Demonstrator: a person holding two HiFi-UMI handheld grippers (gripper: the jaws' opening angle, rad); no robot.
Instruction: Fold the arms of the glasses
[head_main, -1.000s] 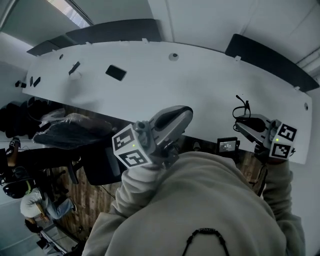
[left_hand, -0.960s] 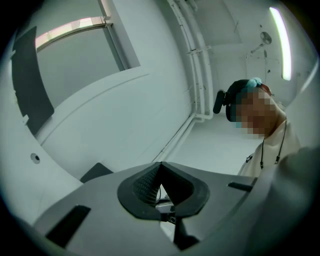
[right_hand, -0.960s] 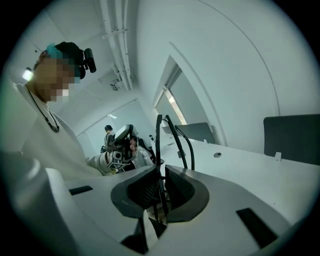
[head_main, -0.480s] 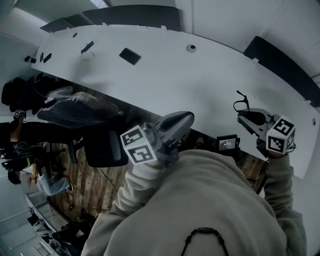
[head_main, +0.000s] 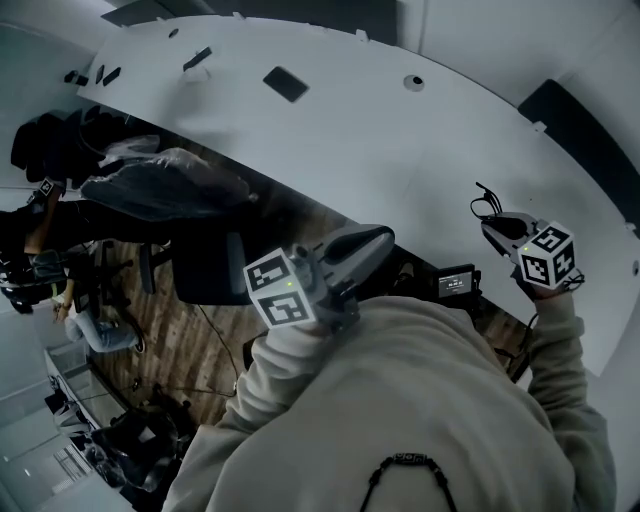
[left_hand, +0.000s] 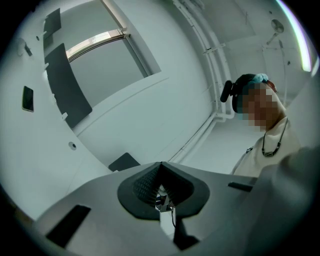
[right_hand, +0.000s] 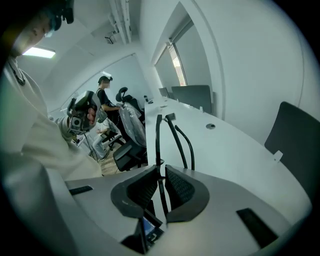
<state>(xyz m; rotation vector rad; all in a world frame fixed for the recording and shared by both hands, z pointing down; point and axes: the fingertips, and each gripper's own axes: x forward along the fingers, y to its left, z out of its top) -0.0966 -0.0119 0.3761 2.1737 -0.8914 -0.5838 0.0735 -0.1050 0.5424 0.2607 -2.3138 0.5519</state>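
Seen from the head camera, the right gripper hovered at three o'clock of the left gripper, above the near edge of the white surface. Its fingers were narrowly closed on a thin black part of the glasses. The arms of the glasses stood clear toward twelve o'clock, probably so they could be swung shut. The left fingers were pressed together with nothing between them, likely to act as a blunt pusher. Compared with a second earlier, the right gripper had dropped nearer the surface and tipped downward, and the left had sunk slightly.
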